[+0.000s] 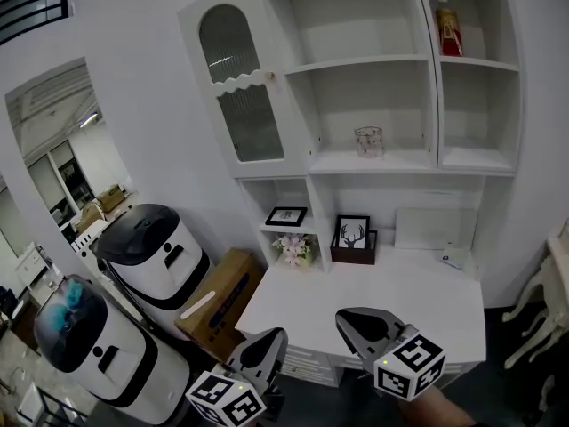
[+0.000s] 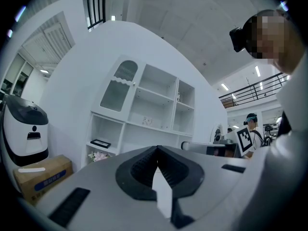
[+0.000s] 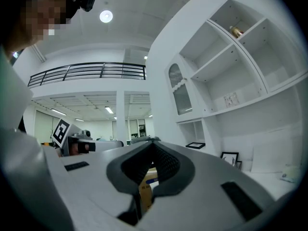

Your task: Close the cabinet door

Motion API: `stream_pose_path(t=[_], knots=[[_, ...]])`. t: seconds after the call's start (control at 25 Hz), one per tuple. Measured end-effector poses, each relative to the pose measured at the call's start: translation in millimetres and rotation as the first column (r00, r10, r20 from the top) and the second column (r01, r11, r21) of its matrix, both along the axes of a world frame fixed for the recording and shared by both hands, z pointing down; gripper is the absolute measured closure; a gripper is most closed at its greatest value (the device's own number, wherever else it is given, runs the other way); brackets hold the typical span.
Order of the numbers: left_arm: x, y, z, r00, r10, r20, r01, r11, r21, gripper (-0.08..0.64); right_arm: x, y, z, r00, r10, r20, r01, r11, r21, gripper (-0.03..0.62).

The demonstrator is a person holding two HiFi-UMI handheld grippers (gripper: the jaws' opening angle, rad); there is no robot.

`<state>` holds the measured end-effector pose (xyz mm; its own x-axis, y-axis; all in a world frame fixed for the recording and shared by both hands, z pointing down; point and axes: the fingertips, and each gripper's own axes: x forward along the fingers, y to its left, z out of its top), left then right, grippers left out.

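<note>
The white cabinet (image 1: pixel 373 60) stands against the wall above a white desk. Its left door (image 1: pixel 240 87), with an arched ribbed-glass pane, is swung open to the left. The same door shows in the left gripper view (image 2: pixel 118 83) and the right gripper view (image 3: pixel 179 93). Both grippers hover low in the head view, in front of the desk and well short of the door. The left gripper (image 1: pixel 277 334) (image 2: pixel 157 147) is shut and holds nothing. The right gripper (image 1: pixel 342 317) (image 3: pixel 153 141) is shut and empty too, and sits just right of the left one.
A glass cup (image 1: pixel 368 140) and a bottle (image 1: pixel 448 27) stand on the shelves. Picture frames (image 1: pixel 353 234) and flowers (image 1: pixel 293 249) sit at the back of the desk top (image 1: pixel 400 296). Two white-and-black robot units (image 1: pixel 151 256) and a cardboard box (image 1: pixel 218 301) stand at the left, a white chair (image 1: pixel 551 301) at the right.
</note>
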<state>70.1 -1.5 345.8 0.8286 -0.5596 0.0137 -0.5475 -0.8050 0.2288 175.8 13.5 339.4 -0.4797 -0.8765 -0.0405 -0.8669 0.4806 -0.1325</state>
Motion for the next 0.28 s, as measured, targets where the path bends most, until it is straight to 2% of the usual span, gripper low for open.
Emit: stream_pose_path(t=[0.28], knots=[[-4.8, 16.3, -1.0, 1.0, -0.019, 0.002, 0.019, 1.0, 0.0, 0.554, -1.3, 13.0, -0.8, 1.0, -0.008, 0.014, 0.008, 1.0, -0.004, 0.588]])
